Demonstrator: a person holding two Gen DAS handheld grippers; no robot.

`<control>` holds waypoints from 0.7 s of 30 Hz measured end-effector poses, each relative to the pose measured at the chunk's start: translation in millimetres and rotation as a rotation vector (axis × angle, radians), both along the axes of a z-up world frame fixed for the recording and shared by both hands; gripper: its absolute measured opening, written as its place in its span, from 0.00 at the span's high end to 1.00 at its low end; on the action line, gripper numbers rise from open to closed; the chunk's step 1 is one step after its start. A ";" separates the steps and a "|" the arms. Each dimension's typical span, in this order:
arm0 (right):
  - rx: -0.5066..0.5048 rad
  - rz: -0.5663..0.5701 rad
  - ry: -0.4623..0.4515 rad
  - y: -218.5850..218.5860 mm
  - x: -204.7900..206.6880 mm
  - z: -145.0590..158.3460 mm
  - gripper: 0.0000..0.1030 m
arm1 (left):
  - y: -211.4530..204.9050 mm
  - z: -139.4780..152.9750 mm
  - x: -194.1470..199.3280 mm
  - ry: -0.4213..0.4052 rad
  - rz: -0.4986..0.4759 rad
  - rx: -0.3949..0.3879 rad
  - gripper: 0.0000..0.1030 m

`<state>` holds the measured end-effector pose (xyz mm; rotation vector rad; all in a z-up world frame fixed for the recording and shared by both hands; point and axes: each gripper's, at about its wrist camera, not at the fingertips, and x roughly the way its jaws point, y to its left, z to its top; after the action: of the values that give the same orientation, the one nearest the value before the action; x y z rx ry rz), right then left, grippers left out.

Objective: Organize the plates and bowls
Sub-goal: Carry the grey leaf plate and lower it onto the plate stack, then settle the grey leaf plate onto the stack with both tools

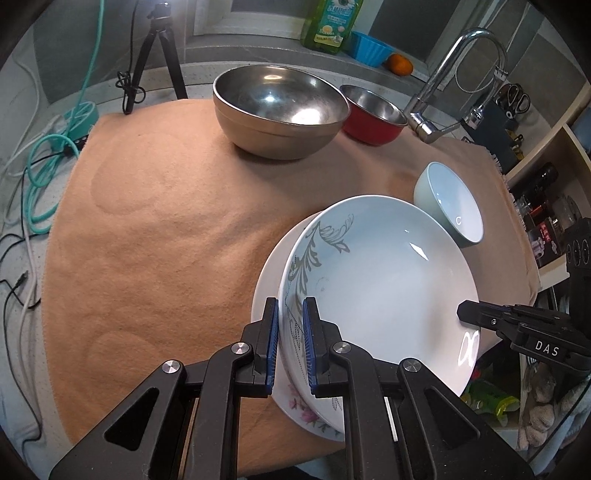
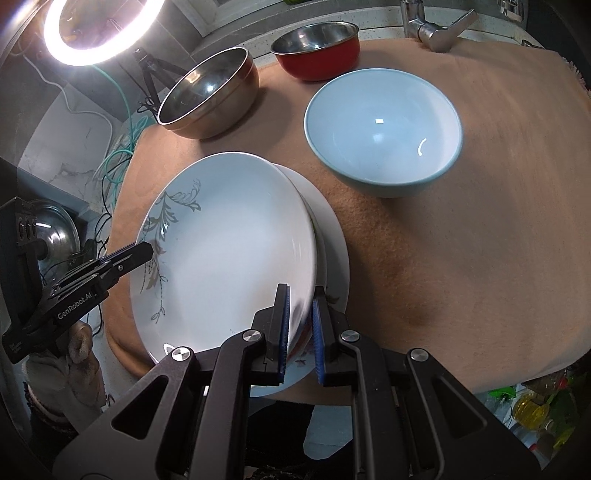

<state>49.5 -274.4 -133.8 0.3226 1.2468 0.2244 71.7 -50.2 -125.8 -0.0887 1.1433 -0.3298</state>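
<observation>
Left wrist: left gripper (image 1: pixel 290 325) and right gripper (image 2: pixel 301 317) fingers pinching opposite rims of leaf plate (image 1: pixel 380 288), atop flowered plate (image 1: pixel 295 402). Stacking step; next calls for release, then bowls.

tan cloth (image 1: pixel 155 236) | faucet (image 1: pixel 439 96) | tripod (image 1: pixel 155 48) | ring light (image 2: pixel 99 33) | dish soap bottle (image 1: pixel 332 22)
</observation>
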 end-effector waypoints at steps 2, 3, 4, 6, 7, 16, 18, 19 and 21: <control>-0.005 0.002 -0.001 -0.6 0.3 -0.2 0.89 | -0.6 -0.4 -0.1 0.001 -0.002 0.004 0.89; -0.007 0.005 -0.002 -0.6 0.2 -0.2 0.89 | -1.0 -0.5 -0.2 0.000 -0.002 0.006 0.89; -0.010 0.009 -0.003 0.1 0.3 -0.1 0.89 | -1.6 -0.8 -0.2 -0.001 -0.004 0.009 0.89; -0.030 0.020 -0.009 2.2 -0.7 0.4 0.89 | -2.8 -1.6 0.2 0.002 -0.005 0.011 0.89; -0.040 0.025 -0.011 3.6 -1.4 0.9 0.89 | -3.3 -2.2 0.2 0.003 -0.006 0.013 0.89; -0.128 0.083 -0.022 13.5 -4.6 3.3 0.89 | -8.8 -2.3 -1.7 -0.006 -0.022 0.045 0.89; -0.144 0.095 -0.016 14.5 -5.6 1.6 0.89 | -10.6 -1.9 -2.8 -0.012 -0.027 0.061 0.89; -0.152 0.102 -0.017 15.5 -6.0 1.5 0.89 | -11.1 -2.1 -2.9 -0.012 -0.027 0.066 0.89; -0.157 0.101 -0.014 16.3 -5.4 1.9 0.89 | -10.2 -2.8 -2.3 -0.010 -0.026 0.065 0.89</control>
<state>44.2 -258.1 -131.8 0.1229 1.2599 0.2139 69.4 -60.3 -128.6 -0.0147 1.1455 -0.3158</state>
